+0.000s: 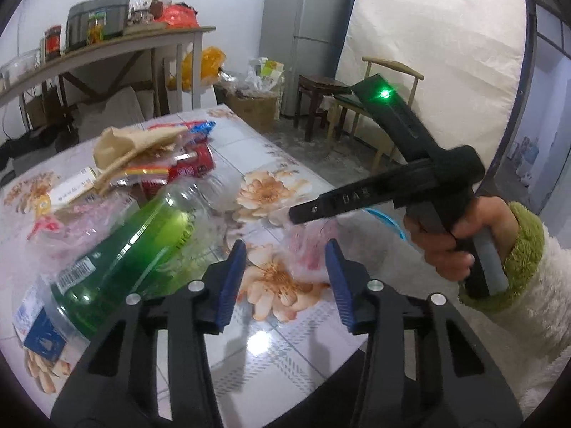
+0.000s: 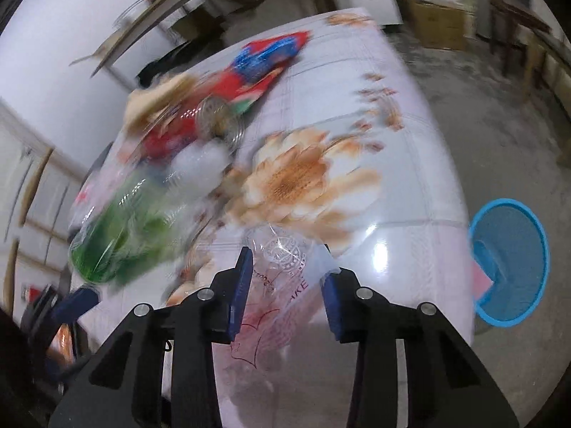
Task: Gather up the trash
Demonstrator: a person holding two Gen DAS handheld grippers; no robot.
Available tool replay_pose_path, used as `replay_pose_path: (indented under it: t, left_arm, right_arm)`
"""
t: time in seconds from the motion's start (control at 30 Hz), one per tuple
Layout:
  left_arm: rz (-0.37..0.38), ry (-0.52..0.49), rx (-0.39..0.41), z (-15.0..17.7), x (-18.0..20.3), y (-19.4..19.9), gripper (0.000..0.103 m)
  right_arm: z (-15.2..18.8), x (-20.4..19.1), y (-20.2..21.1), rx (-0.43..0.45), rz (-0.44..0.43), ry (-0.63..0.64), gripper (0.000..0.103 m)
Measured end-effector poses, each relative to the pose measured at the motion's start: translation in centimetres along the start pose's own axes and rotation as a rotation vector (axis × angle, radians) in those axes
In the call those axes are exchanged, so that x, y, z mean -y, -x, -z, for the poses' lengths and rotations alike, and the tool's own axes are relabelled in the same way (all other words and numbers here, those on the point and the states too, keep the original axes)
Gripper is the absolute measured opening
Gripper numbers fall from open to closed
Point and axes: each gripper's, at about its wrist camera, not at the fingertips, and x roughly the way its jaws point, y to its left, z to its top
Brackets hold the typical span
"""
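A pile of trash lies on the floral table (image 1: 271,321): a green plastic bottle (image 1: 117,260), a red can (image 1: 192,166), a brown paper bag (image 1: 132,146) and wrappers. My left gripper (image 1: 285,285) is open and empty above the table, just right of the bottle. My right gripper (image 2: 285,285) has its jaws around a clear plastic bag with red print (image 2: 285,271); the bag sits between the pads, and the frames do not show whether they pinch it. The right gripper's body (image 1: 360,199) also shows in the left wrist view. The bottle (image 2: 121,239) is blurred in the right wrist view.
A blue bin (image 2: 510,306) stands on the floor right of the table's edge. Behind are a shelf with jars (image 1: 107,46), a fridge (image 1: 307,28), a wooden stool (image 1: 317,96), a chair (image 1: 385,107) and cardboard boxes (image 1: 253,107).
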Motion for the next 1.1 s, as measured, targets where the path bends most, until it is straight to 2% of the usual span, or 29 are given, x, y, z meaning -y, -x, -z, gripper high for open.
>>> replay_pose_path:
  t: [0.1, 0.23, 0.27, 0.33, 0.43, 0.7, 0.77, 0.87, 0.97, 1.0, 1.1]
  left_arm:
    - [0.005, 0.000, -0.032, 0.4, 0.0, -0.7, 0.033]
    - [0.007, -0.001, -0.047, 0.9, 0.0, -0.9, 0.029]
    - [0.008, 0.001, -0.048, 0.9, 0.0, -0.9, 0.029]
    - [0.006, 0.001, -0.052, 1.0, 0.0, -0.9, 0.029]
    - [-0.003, -0.002, -0.059, 1.3, -0.1, -1.0, 0.028]
    - [-0.027, 0.039, -0.068, 2.3, -1.9, 1.6, 0.029]
    - [-0.048, 0.064, -0.059, 2.5, -3.1, 3.1, 0.029]
    - [-0.116, 0.120, -0.032, 2.6, -5.4, 5.6, 0.030]
    - [-0.182, 0.194, 0.020, 2.3, -8.0, 7.7, 0.036]
    - [-0.195, 0.214, 0.034, 2.2, -8.6, 8.1, 0.038]
    - [-0.231, 0.303, 0.077, 1.6, -11.2, 9.2, 0.046]
  right_arm:
    - [0.2, -0.4, 0.8, 0.024, -0.012, 0.004, 0.044]
    - [0.0, 0.5, 4.0, 0.117, -0.072, -0.079, 0.075]
    - [0.0, 0.8, 4.8, 0.136, -0.082, -0.106, 0.079]
    - [0.5, 1.3, 6.4, 0.159, -0.089, -0.160, 0.080]
    - [2.0, 1.2, 7.3, 0.158, -0.045, -0.217, 0.083]
    - [5.0, -1.5, 3.2, 0.062, -0.051, -0.295, 0.084]
    - [5.0, -2.6, 2.2, 0.052, -0.036, -0.279, 0.084]
    - [4.7, -4.8, 0.7, 0.046, 0.060, -0.225, 0.085]
    - [4.3, -6.6, -0.3, 0.050, 0.100, -0.162, 0.085]
    - [4.3, -7.2, -0.5, 0.059, 0.139, -0.125, 0.085]
    - [4.4, -8.5, -0.9, 0.069, 0.238, -0.037, 0.075]
